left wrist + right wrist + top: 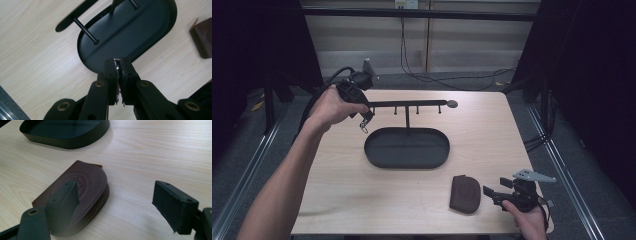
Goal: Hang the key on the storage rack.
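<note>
My left gripper (pixel 367 118) hangs over the table's far left, by the left end of a black hook bar (pixel 412 104). Its jaws are shut on a small metal clasp (pixel 363 128). In the left gripper view, the left gripper (pixel 119 61) pinches the shiny clasp (pixel 116 65) above the rim of the black oval tray (pixel 82 51). Near the front right, my right gripper (pixel 494 188) stands open just right of a brown leather pouch (pixel 465 193). In the right gripper view, the right gripper (pixel 115 192) has its left jaw in front of the pouch (pixel 85 180), with nothing between the jaws.
The oval tray (pixel 373 150) sits mid-table with the hook bar rising on a post from its back edge; several short pegs hang from the bar. The tray's wall (pixel 67 143) lies beyond the pouch. Cables run across the floor behind the table.
</note>
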`<action>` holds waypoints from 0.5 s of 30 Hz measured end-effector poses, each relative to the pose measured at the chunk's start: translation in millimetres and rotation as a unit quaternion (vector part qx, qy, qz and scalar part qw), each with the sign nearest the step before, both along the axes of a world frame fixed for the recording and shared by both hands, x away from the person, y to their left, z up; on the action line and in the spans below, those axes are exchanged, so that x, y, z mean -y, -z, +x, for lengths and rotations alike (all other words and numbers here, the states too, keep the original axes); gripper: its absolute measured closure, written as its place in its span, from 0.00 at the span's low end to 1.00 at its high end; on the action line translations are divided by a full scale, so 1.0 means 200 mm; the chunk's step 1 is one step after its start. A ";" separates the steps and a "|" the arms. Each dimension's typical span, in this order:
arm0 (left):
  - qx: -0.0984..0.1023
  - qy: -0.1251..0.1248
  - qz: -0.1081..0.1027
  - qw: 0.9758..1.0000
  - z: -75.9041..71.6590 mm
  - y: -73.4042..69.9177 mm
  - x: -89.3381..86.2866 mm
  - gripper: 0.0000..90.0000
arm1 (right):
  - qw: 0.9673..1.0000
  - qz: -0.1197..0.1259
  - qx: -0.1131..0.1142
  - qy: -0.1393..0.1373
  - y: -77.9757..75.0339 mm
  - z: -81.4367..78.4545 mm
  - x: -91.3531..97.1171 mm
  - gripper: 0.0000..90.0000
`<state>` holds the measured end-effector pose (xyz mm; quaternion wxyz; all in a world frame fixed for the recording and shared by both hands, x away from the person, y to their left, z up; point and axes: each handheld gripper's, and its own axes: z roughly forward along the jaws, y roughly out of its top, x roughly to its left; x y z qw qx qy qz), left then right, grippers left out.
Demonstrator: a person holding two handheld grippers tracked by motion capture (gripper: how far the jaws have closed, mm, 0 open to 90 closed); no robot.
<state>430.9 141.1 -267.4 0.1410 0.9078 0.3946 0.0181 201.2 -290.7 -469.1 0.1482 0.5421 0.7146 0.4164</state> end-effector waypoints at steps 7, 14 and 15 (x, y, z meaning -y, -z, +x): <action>0.007 -0.010 0.004 1.000 0.06 -0.02 0.05 0.95 | 1.000 0.001 0.001 -0.001 0.00 0.00 0.00 0.23; -0.003 -0.026 0.011 1.000 0.13 -0.02 0.07 0.95 | 1.000 0.001 0.001 -0.003 0.00 0.00 0.00 0.23; -0.003 -0.024 0.015 1.000 0.14 -0.02 0.07 0.95 | 1.000 0.002 0.001 -0.003 0.00 0.00 0.00 0.23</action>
